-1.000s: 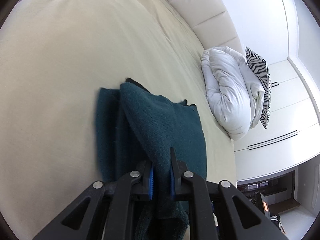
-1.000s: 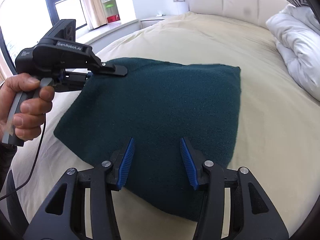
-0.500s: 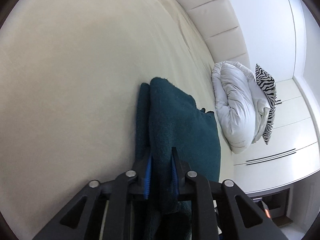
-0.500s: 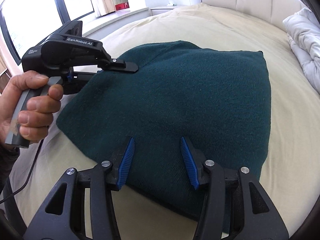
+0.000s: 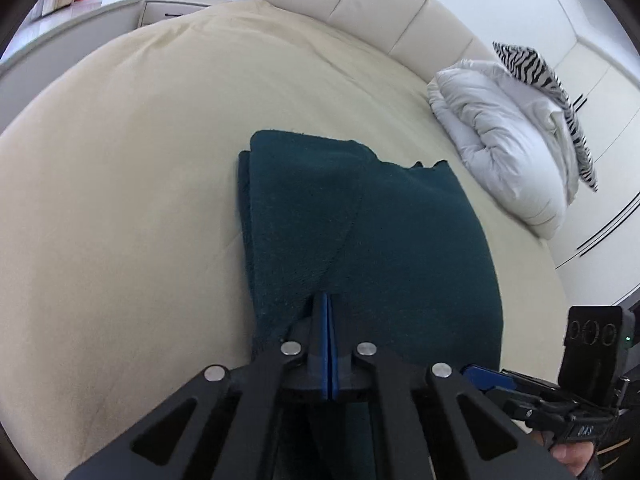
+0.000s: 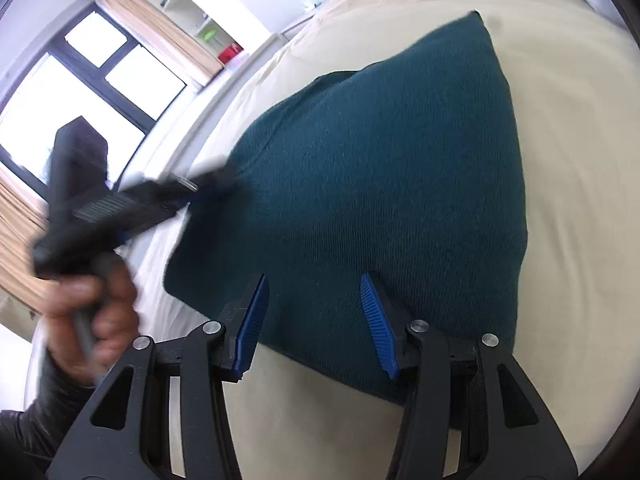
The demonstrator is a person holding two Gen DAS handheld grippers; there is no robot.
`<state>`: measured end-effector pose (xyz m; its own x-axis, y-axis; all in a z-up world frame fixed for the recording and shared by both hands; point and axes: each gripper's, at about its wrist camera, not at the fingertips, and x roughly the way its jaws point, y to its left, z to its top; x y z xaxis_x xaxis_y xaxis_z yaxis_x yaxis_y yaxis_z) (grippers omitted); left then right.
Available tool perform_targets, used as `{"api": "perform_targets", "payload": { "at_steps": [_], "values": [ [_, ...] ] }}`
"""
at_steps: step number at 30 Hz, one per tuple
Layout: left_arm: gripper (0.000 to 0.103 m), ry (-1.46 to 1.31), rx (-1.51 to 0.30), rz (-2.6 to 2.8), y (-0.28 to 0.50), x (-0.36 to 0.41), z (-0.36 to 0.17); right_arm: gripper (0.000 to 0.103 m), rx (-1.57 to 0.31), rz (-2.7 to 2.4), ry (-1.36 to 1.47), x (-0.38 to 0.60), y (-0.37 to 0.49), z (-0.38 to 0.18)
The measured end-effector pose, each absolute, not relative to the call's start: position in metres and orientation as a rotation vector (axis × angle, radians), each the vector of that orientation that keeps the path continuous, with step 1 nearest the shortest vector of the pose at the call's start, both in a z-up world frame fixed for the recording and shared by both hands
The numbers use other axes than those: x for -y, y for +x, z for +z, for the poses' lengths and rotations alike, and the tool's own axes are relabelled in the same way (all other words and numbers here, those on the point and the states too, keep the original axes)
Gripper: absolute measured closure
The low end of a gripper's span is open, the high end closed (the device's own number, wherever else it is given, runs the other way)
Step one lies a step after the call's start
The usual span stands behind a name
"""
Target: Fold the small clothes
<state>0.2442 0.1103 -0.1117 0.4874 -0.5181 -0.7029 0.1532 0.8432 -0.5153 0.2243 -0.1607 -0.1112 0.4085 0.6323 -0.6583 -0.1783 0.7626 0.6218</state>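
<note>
A dark teal knitted garment (image 5: 360, 232) lies folded on the cream bed sheet (image 5: 120, 184); it also fills the middle of the right wrist view (image 6: 392, 176). My left gripper (image 5: 328, 300) is shut, its blue pads pressed together at the garment's near edge, with a fold of the cloth lying over the tips. In the right wrist view the left gripper (image 6: 224, 170) shows blurred at the garment's left edge. My right gripper (image 6: 316, 320) is open and empty, hovering over the garment's near edge. It shows in the left wrist view's lower right corner (image 5: 492, 378).
A rolled white duvet (image 5: 500, 144) and a zebra-striped pillow (image 5: 552, 92) lie at the bed's far right against the padded headboard (image 5: 380, 4). White wardrobes stand beyond. A window with tan curtains (image 6: 160, 36) is to the left.
My left gripper's pads have closed fully and it has swung round, now facing the headboard. The right gripper has tilted over the garment's near edge and stays open.
</note>
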Motion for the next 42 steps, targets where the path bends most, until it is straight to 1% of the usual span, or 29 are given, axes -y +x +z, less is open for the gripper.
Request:
{"api": "perform_targets", "payload": {
  "at_steps": [1,4,8,10,12,14,16,17,18,19,20,24,26,30,33,37,39,42],
  "values": [
    [0.098,-0.43,-0.975,-0.436,0.242,-0.116,-0.114,0.057,-1.039,0.556,0.553,0.171,0.223,-0.112],
    [0.098,-0.413,-0.954,-0.458,0.234,-0.118,-0.115,0.057,-1.049,0.596,0.66,0.194,0.222,-0.118],
    [0.098,-0.469,-0.954,-0.474,0.235,-0.12,-0.117,0.056,-0.975,0.657,0.844,0.225,0.248,-0.119],
    [0.098,-0.481,-0.956,-0.482,0.234,-0.12,-0.118,0.056,-1.016,0.62,0.848,0.233,0.252,-0.133],
    [0.098,-0.484,-0.955,-0.488,0.232,-0.121,-0.117,0.058,-1.064,0.632,0.842,0.239,0.25,-0.153],
    [0.098,-0.493,-0.961,-0.478,0.23,-0.126,-0.112,0.059,-1.029,0.666,0.857,0.252,0.241,-0.153],
    [0.098,-0.454,-0.945,-0.438,0.228,-0.125,-0.096,0.059,-1.037,0.674,0.833,0.263,0.233,-0.146],
    [0.093,-0.429,-0.929,-0.417,0.228,-0.123,-0.087,0.058,-1.04,0.671,0.799,0.266,0.23,-0.142],
    [0.08,-0.404,-0.901,-0.4,0.227,-0.121,-0.076,0.058,-1.045,0.661,0.761,0.269,0.233,-0.139],
    [0.072,-0.39,-0.874,-0.39,0.228,-0.118,-0.065,0.058,-1.053,0.648,0.737,0.277,0.234,-0.136],
    [0.062,-0.383,-0.851,-0.389,0.232,-0.113,-0.055,0.056,-1.054,0.644,0.733,0.282,0.237,-0.13],
    [0.051,-0.32,-0.803,-0.393,0.259,-0.082,-0.034,0.056,-0.98,0.634,0.726,0.3,0.272,-0.1],
    [0.05,-0.284,-0.803,-0.381,0.279,-0.066,-0.036,0.056,-0.965,0.651,0.737,0.296,0.303,-0.092],
    [0.049,-0.216,-0.87,-0.323,0.321,-0.057,-0.06,0.056,-0.995,0.645,0.762,0.294,0.36,-0.087],
    [0.049,-0.217,-0.933,-0.298,0.336,-0.066,-0.088,0.055,-1.069,0.616,0.778,0.284,0.398,-0.107],
    [0.049,-0.334,-0.919,-0.368,0.338,-0.085,-0.104,0.055,-1.025,0.554,0.874,0.311,0.424,-0.123],
    [0.049,-0.363,-0.926,-0.378,0.342,-0.087,-0.108,0.055,-1.022,0.493,0.926,0.336,0.431,-0.142],
    [0.049,-0.359,-0.927,-0.384,0.345,-0.085,-0.108,0.059,-0.984,0.513,1.042,0.359,0.429,-0.171]
  ]
}}
